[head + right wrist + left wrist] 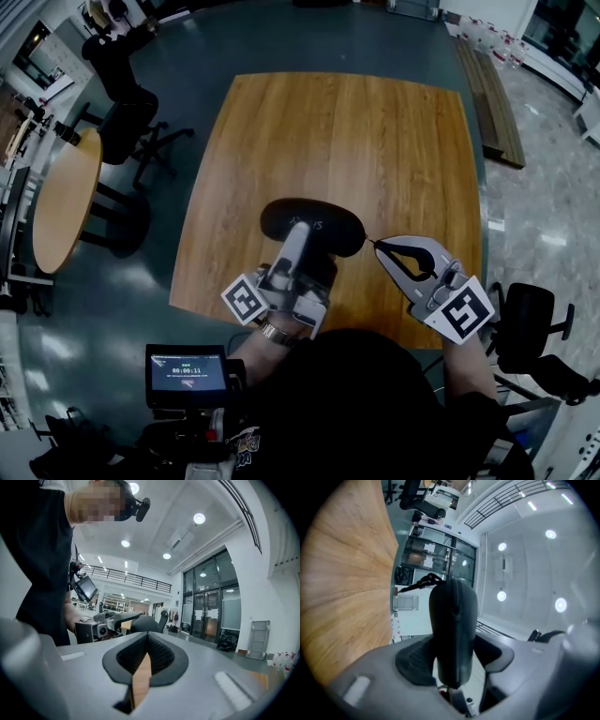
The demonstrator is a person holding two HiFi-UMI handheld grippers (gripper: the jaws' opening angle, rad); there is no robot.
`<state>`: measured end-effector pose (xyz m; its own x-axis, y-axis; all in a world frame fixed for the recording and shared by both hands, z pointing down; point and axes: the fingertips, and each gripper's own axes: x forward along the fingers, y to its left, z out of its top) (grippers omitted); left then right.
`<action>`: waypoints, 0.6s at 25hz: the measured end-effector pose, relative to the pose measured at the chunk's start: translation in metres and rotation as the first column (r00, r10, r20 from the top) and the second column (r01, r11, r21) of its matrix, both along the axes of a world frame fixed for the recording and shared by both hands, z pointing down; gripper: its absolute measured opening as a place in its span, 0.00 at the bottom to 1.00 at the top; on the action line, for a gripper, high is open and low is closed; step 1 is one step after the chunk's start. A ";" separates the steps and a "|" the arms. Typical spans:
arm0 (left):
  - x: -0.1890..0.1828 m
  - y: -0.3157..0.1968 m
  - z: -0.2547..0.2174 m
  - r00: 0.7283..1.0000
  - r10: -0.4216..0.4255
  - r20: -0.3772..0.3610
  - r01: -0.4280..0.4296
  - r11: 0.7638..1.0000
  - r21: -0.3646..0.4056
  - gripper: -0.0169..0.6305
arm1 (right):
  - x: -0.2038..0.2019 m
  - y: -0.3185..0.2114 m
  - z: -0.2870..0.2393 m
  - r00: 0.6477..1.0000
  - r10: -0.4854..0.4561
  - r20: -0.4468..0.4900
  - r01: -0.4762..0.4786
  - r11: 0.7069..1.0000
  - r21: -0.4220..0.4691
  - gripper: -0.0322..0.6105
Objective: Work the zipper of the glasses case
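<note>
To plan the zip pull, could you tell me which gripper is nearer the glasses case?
Left. The left gripper clamps the glasses case; the right gripper, shut, sits just off its right end.

The case [314,225] is over the near half of the desk [347,131], between the jaws of the left gripper [298,234], which reaches in from the case's near side. The right gripper [376,244] is just right of the case, its closed jaws pointing at the case's right end. A round table [66,202] stands well left of the case, off the desk. A bench [492,103] lies far behind and right of the case.
</note>
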<state>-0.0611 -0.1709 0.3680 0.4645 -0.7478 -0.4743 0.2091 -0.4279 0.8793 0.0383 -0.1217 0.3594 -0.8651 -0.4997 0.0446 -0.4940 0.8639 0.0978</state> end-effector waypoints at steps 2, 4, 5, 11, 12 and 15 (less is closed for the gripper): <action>-0.005 -0.003 -0.002 1.000 -0.030 -0.004 0.030 1.000 0.005 0.40 | -0.006 0.005 0.003 1.000 -0.019 0.002 0.019 1.000 -0.009 0.06; -0.008 -0.006 -0.006 0.998 -0.055 0.004 0.055 0.998 0.012 0.40 | -0.012 0.010 0.004 0.999 -0.032 -0.001 0.032 0.999 -0.003 0.06; -0.010 -0.008 -0.008 0.998 -0.067 0.008 0.067 0.998 0.016 0.40 | -0.016 0.012 0.005 0.999 -0.037 -0.008 0.037 0.999 0.005 0.06; -0.010 -0.012 -0.018 0.995 -0.094 0.041 0.092 0.994 0.052 0.38 | -0.034 0.035 0.023 0.981 -0.110 -0.160 0.122 0.990 0.066 0.06; -0.008 -0.012 -0.017 0.995 -0.091 0.047 0.089 0.995 0.052 0.38 | -0.033 0.035 0.024 0.981 -0.111 -0.161 0.123 0.990 0.067 0.06; -0.005 -0.014 -0.014 0.995 -0.089 0.054 0.087 0.995 0.037 0.38 | -0.037 0.040 0.028 0.978 -0.132 -0.161 0.139 0.989 0.038 0.06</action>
<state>-0.0666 -0.1852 0.3535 0.4240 -0.7705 -0.4760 0.1200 -0.4732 0.8727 0.0013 -0.0820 0.3873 -0.9089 -0.3832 0.1642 -0.3476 0.9140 0.2091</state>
